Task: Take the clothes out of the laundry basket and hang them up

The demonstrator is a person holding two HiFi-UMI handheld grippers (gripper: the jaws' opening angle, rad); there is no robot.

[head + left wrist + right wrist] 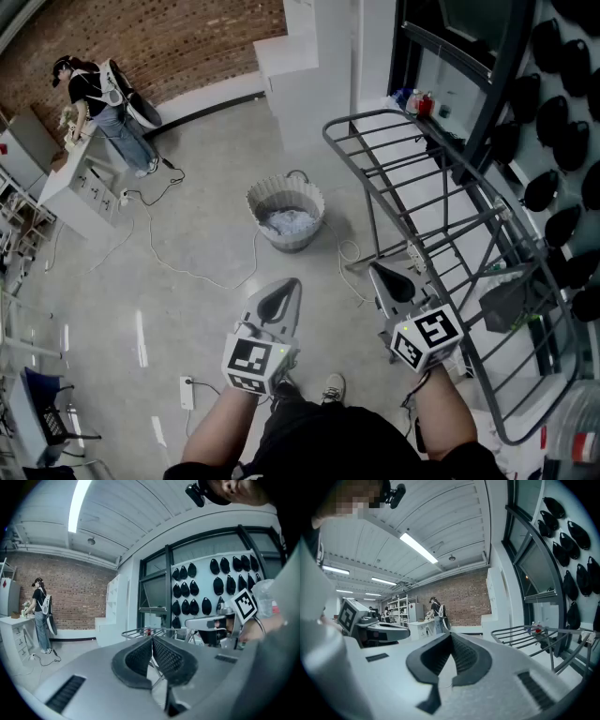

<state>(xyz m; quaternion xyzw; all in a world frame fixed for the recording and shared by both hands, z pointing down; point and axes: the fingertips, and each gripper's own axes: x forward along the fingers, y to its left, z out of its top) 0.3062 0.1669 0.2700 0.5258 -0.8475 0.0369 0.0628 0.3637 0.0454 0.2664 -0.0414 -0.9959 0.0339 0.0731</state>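
A round grey laundry basket (286, 214) stands on the floor ahead of me, with pale clothes (289, 223) bundled inside. To its right stands a grey metal drying rack (441, 216), bare of clothes; it also shows in the left gripper view (140, 632) and the right gripper view (525, 637). My left gripper (292, 285) is held low in front of me, shut and empty. My right gripper (377, 271) hangs beside the rack's near leg, also shut and empty. Both are well short of the basket. In the gripper views the left gripper (152, 639) and right gripper (451, 636) have their pads together.
A white cable (197, 272) snakes across the floor left of the basket, with a power strip (187, 392) near my feet. A person (103, 103) works at a white desk (75, 187) at the far left. Black pods (562, 141) hang on the right wall. My shoes (333, 387) show below.
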